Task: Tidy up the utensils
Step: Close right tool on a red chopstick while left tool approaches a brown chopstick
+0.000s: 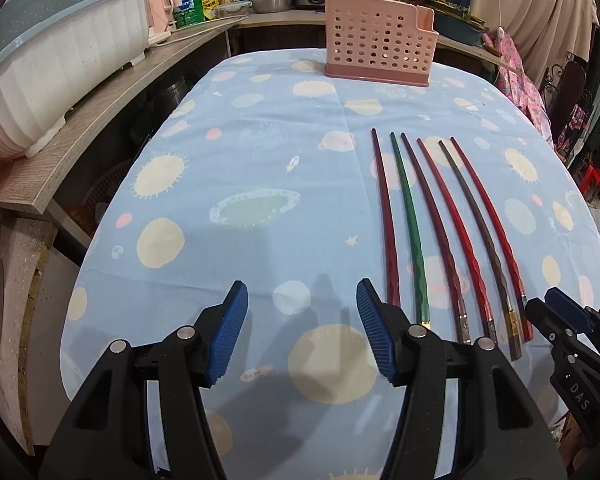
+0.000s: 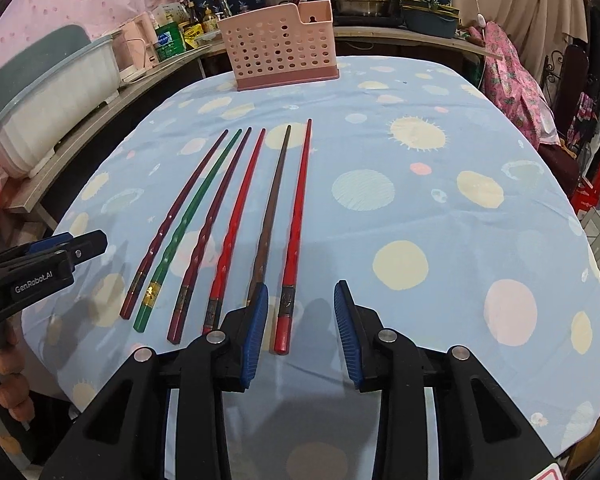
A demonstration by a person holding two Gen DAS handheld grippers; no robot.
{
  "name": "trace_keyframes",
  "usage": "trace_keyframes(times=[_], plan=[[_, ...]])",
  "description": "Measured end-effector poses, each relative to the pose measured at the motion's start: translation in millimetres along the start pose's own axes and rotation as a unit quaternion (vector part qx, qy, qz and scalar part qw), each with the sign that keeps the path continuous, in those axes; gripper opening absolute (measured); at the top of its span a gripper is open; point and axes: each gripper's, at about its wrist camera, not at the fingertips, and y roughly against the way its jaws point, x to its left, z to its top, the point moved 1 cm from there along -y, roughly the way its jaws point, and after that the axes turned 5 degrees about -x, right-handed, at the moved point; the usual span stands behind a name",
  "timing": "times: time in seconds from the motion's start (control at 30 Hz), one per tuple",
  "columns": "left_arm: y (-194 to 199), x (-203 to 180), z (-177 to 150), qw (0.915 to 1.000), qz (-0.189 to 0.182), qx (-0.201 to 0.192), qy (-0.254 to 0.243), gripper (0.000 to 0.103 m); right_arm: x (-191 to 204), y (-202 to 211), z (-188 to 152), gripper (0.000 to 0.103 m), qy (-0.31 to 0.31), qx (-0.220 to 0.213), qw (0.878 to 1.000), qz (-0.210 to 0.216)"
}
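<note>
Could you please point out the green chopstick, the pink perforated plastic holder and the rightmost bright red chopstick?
Green chopstick (image 2: 188, 219): right wrist view, mid-shaft.
Pink perforated plastic holder (image 2: 280, 50): right wrist view, front wall.
Rightmost bright red chopstick (image 2: 298, 216): right wrist view, mid-shaft.

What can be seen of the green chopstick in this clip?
The green chopstick is a single slim stick of glossy, plastic-looking material, with a twisted, faceted grip, a gold band near its thick end and a plain tapered tip. It lies flat on the tablecloth, second from the left in a row of six, tip towards the pink holder; neither gripper touches it.
</note>
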Motion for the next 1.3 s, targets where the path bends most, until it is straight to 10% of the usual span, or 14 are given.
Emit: trace_keyframes(times=[0.4,1.3], plan=[[1.9,-8.4,-9.6,0.9997,-0.019,0.007,-0.011,0.059,3.4,-6.4,-7.8,0.010,0.014,0.009,1.000,-0.001],[-17.3,-25.6,-25.6,0.9980,-0.038,0.041,-0.030,0.060,2.3,-5.9,-10.5,0.009,0.018,0.002,1.000,-0.002]])
